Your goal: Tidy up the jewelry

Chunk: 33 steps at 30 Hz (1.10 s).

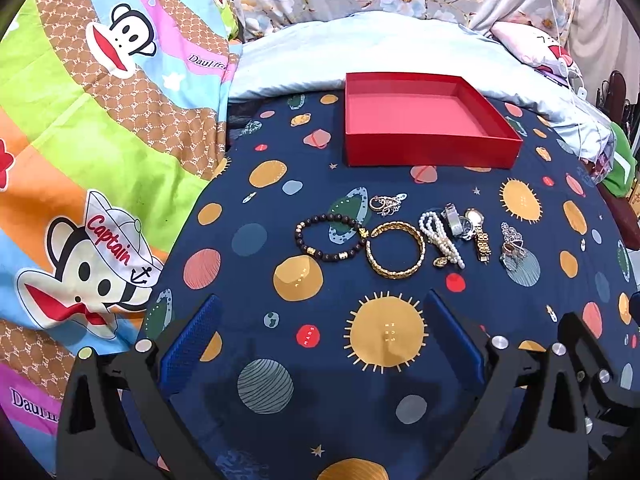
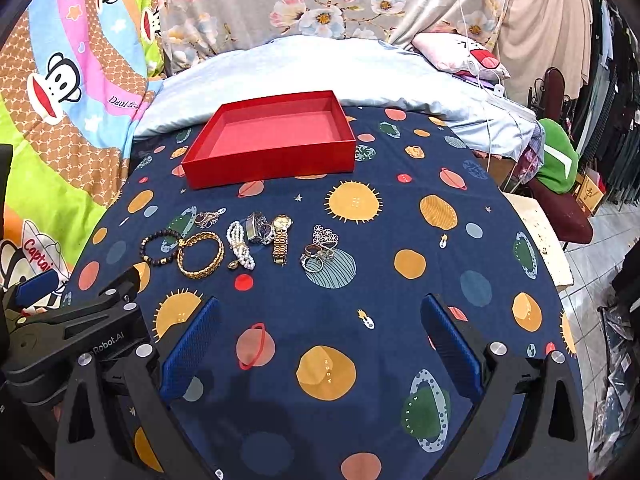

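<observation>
Several jewelry pieces (image 1: 396,250) in a row, shallow red box (image 1: 430,158) behind, both grippers' fingers (image 1: 192,344) apart

On the cartoon monkey blanket (image 1: 100,152), at nine o'clock in the left wrist view, the white hat (image 1: 116,232) says "Captain", and "Daul fra…" is printed on its pink band. The space-print cloth (image 2: 320,300) has "MARS" on a red planet (image 1: 308,336), "MOON" on an orange one (image 2: 326,372) and "SATURN" on a green one (image 2: 426,408). The left gripper (image 2: 60,292), at eight o'clock in the right wrist view, carries "Robot.AI".
</observation>
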{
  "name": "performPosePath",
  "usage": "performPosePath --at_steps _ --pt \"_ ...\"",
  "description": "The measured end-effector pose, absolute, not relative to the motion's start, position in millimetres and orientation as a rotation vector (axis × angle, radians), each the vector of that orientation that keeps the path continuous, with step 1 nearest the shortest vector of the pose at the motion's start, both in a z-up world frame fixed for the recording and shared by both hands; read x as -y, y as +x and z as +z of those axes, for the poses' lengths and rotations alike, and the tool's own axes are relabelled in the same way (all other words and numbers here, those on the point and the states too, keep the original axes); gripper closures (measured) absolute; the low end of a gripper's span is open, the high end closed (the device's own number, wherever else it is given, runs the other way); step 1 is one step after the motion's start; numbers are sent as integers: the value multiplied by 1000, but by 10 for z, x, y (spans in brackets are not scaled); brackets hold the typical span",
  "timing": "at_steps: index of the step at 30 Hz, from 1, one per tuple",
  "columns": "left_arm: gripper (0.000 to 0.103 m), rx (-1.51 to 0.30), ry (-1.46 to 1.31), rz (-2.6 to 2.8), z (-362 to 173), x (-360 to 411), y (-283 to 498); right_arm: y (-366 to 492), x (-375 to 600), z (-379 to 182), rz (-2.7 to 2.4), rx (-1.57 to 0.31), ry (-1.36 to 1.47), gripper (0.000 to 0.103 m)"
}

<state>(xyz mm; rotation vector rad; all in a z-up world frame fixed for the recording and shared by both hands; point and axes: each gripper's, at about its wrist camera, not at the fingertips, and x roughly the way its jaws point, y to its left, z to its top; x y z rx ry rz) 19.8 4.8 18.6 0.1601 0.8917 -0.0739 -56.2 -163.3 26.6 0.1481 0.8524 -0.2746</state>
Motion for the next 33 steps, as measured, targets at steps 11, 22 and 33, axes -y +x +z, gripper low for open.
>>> performPosePath --at_steps 11,22,33 --pt "5 -894 158 -76 185 -61 227 -561 1635 265 -275 -852 148 5" --pt "5 -908 159 -76 135 -13 247 -523 1636 249 -281 -860 148 5" --pt "5 -924 144 -81 81 -15 305 -459 1647 166 -269 -876 145 5"
